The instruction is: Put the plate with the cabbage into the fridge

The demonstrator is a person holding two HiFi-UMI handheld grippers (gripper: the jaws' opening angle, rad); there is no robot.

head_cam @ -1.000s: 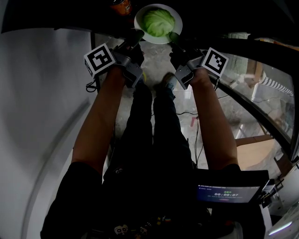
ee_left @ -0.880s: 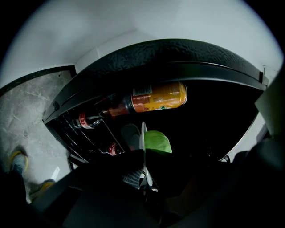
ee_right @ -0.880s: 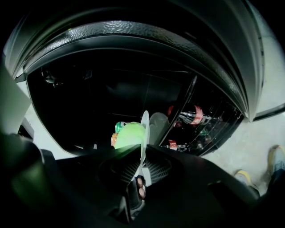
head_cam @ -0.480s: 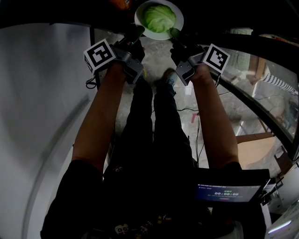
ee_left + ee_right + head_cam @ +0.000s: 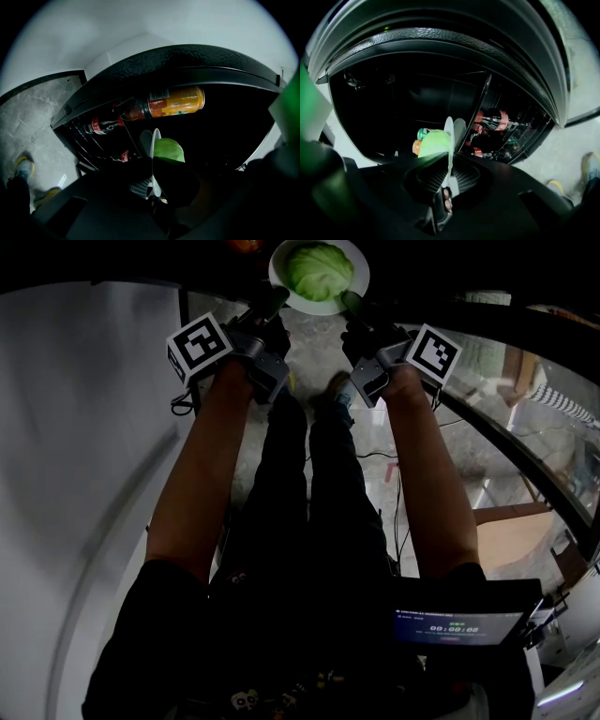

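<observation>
Left gripper (image 5: 271,304) and right gripper (image 5: 351,306), head view: each was clamped on an opposite edge of the white plate (image 5: 323,307), so that the plate was carried between them at the top of the frame. The cabbage (image 5: 319,268), pale green and rounded, lay in the middle of the plate. A marker cube (image 5: 199,346) sat on the left gripper and a second cube (image 5: 431,352) on the right one. The person's forearms ran down from the grippers over a grey floor (image 5: 309,343), and a lit screen (image 5: 459,624) showed at lower right.

Left gripper view: the jaws of the left gripper (image 5: 154,185) were closed narrowly on the plate (image 5: 153,140), seen edge-on, with the cabbage (image 5: 169,150) just beside them. Plate and cabbage stood before the dark open interior of the fridge (image 5: 187,61). An orange drink bottle (image 5: 171,103) lay on its side above the plate, cola bottles (image 5: 101,125) sat in the rack to the left, and a shoe (image 5: 22,166) showed on the floor.

Right gripper view: the jaws of the right gripper (image 5: 444,180) pinched the plate (image 5: 450,129) in the same way. The cabbage (image 5: 432,143) lay to its left, two cans (image 5: 418,139) stood behind it, and cola bottles (image 5: 492,119) filled the rack at right. Whether the plate rested on a shelf could not be told.
</observation>
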